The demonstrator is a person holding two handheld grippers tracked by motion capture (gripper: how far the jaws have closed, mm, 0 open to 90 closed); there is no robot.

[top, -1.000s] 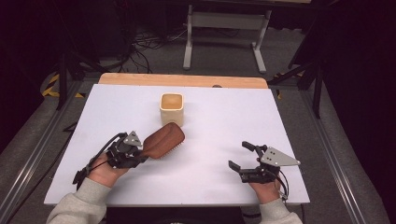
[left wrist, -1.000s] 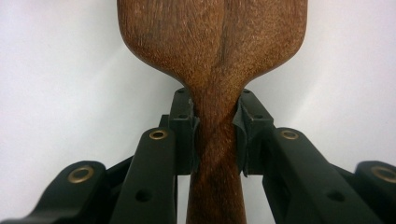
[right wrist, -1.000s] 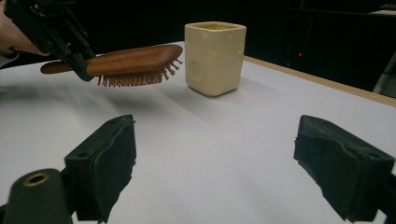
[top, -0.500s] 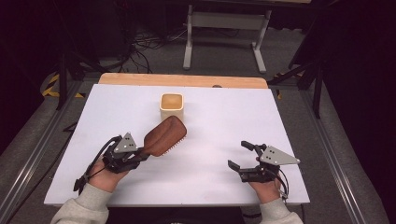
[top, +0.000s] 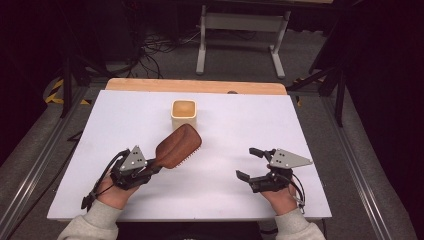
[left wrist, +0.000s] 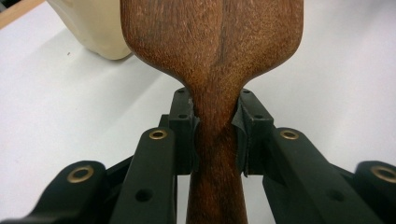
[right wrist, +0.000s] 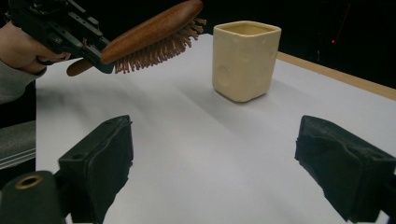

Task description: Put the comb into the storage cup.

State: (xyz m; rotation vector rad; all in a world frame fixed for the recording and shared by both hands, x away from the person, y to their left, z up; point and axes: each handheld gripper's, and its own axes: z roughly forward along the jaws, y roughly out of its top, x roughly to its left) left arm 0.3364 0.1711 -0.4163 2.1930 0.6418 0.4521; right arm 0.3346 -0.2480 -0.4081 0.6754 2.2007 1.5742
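A: Where was the hairbrush (top: 177, 146)?

B: In the left gripper (top: 150, 169). Jaws pinched the narrow neck of the wooden handle, one pad on each side, just below where the head widens. The left gripper view showed it clearly.

A: Was it on the desk (top: 310, 135)?

B: No, it was lifted off. The right gripper view showed the brush in the air, tilted, head higher than the handle, bristles (right wrist: 156, 49) facing down at the white desk top.

A: Where was it relative to the cup?

B: The cream square cup (top: 183, 114) stood upright near the middle of the desk toward the far edge. The brush head pointed at it, its tip close to the cup's near side. I couldn't tell whether they touched; the right gripper view suggested a small gap.

A: And the right side?

B: The right gripper (top: 249, 163) was near the desk's front right, well apart from brush and cup. Jaws were spread wide, had just been opening further, nothing between them. The hand (top: 280, 197) holding it was by the front edge.
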